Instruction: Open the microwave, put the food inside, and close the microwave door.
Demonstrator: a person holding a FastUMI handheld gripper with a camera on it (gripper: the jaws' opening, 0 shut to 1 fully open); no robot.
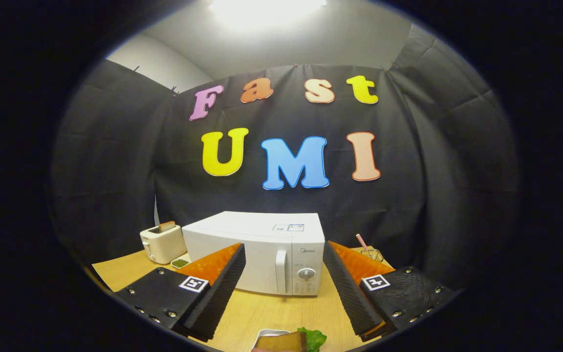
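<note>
A white microwave (262,252) stands on the wooden table (281,313) just beyond my fingers, its door shut, with a vertical handle (280,271) and a round knob (306,274) on its right side. My gripper (281,288) is open, nothing between its fingers, which frame the microwave's front. Below and between the fingers, close to me, sits a small white dish (266,335) holding a brown slab of food (281,342) and a green leaf (313,338).
A white toaster (162,243) with a slice of bread in it stands left of the microwave, with a small dish of green stuff (180,263) beside it. To the microwave's right is a glass (372,254) with a pink straw. Black cloth walls the booth behind.
</note>
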